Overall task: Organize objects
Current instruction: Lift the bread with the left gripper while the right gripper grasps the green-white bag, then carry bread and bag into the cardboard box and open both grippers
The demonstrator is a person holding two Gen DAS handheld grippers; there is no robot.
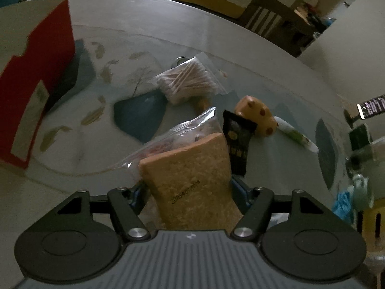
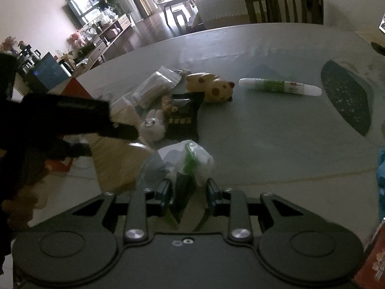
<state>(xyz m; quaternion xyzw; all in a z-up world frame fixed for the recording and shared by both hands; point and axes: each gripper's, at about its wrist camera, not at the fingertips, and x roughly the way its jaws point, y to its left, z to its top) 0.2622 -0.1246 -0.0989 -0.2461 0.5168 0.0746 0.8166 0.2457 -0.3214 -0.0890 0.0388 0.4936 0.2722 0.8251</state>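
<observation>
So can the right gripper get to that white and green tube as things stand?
Probably not yet: the right gripper has a crumpled plastic bag between its fingers. The path to the tube over the bare table looks free otherwise.

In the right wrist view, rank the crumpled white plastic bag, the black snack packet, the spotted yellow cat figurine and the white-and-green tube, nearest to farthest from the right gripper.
1. Crumpled white plastic bag: just ahead of the right gripper.
2. Black snack packet: beyond it, slightly left.
3. Spotted yellow cat figurine and white-and-green tube: both farther back, figurine centre, tube to the right; too close to call.
</observation>
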